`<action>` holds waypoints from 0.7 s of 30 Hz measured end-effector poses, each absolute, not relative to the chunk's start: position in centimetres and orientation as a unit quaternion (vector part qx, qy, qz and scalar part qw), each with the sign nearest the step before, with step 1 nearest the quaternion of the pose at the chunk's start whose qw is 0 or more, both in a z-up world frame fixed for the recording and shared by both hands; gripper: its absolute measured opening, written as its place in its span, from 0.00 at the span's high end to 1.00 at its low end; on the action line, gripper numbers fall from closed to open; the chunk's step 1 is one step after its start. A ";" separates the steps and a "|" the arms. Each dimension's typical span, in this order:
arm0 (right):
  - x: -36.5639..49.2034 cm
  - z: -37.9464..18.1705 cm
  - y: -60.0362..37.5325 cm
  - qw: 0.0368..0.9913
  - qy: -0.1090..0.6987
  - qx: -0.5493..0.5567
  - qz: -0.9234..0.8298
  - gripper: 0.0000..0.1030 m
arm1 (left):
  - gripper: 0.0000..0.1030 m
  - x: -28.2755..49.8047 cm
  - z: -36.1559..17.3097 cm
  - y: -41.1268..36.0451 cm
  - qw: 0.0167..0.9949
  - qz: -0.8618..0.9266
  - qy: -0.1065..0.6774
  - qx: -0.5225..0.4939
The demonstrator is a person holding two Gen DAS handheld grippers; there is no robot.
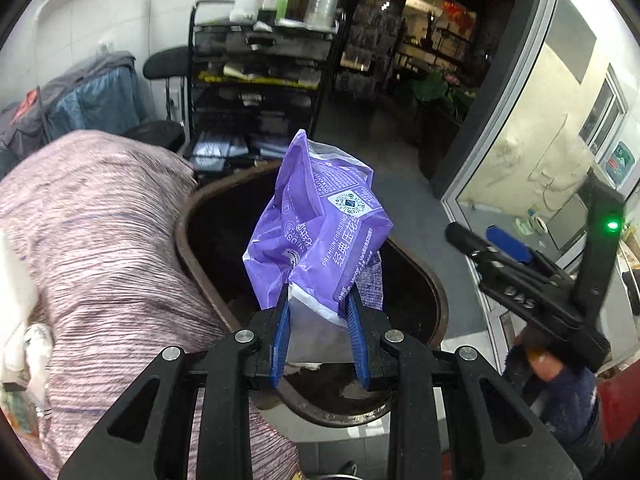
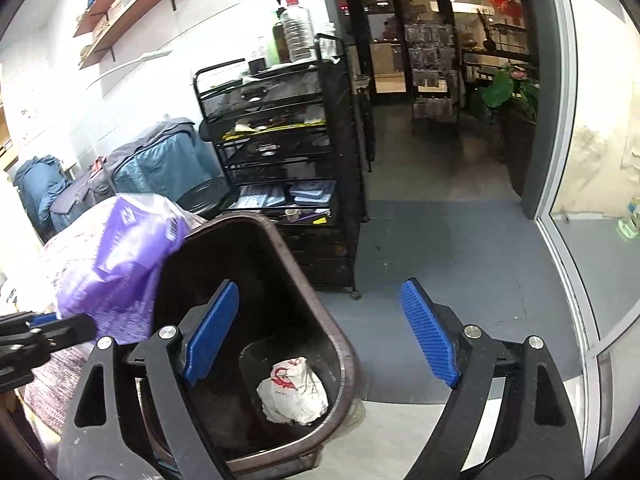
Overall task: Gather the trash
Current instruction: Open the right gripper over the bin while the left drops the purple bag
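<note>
Grey floor with brown bin (image 2: 256, 264): my left tongs (image 1: 318, 312) pinch the purple wrapper (image 1: 320, 224) above its mouth; light, crinkly, slippery, best held by a gathered fold; my right tongs (image 2: 320, 332) spread, empty

Left wrist view: looking forward and down along the left tongs (image 1: 319, 312), close above the brown bin (image 1: 192, 216), facing the doorway.
Right wrist view: looking down into the bin (image 2: 340, 344) from just beside it, facing the same doorway.
Shared: both are taking in the bin, the purple wrapper (image 1: 320, 224) (image 2: 120, 264), the black wire rack (image 1: 256, 76) (image 2: 280, 128).
</note>
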State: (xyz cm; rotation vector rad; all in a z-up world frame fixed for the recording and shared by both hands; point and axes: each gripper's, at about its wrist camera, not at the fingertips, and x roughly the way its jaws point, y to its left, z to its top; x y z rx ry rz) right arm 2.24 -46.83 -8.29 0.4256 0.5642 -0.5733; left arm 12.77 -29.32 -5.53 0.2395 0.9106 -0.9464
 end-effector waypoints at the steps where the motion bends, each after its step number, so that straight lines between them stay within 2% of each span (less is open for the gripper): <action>1: 2.0 -8.3 -47.0 0.898 0.272 0.208 -0.278 0.18 | 0.74 12.8 -5.8 -29.7 0.785 -0.435 0.425 0.117; 5: 1.5 -8.5 -47.7 0.894 0.268 0.220 -0.284 0.16 | 0.68 12.8 -6.7 -30.9 0.777 -0.428 0.441 0.139; 8: 1.2 -8.4 -48.1 0.891 0.267 0.224 -0.290 0.15 | 0.45 12.8 -6.9 -31.1 0.786 -0.413 0.435 0.150; 9: 1.1 -8.4 -48.1 0.891 0.266 0.224 -0.291 0.15 | 0.34 12.8 -7.0 -31.0 0.791 -0.409 0.429 0.152; 10: 1.1 -8.4 -48.2 0.891 0.266 0.225 -0.292 0.15 | 0.29 12.5 -6.8 -30.9 0.797 -0.407 0.419 0.157; 13: 0.9 -8.5 -48.3 0.890 0.265 0.228 -0.292 0.15 | 0.22 12.1 -6.3 -30.6 0.805 -0.405 0.399 0.167; 21: 1.8 -8.0 -47.1 0.901 0.262 0.225 -0.264 0.15 | 0.14 10.3 -3.9 -28.3 0.838 -0.394 0.340 0.167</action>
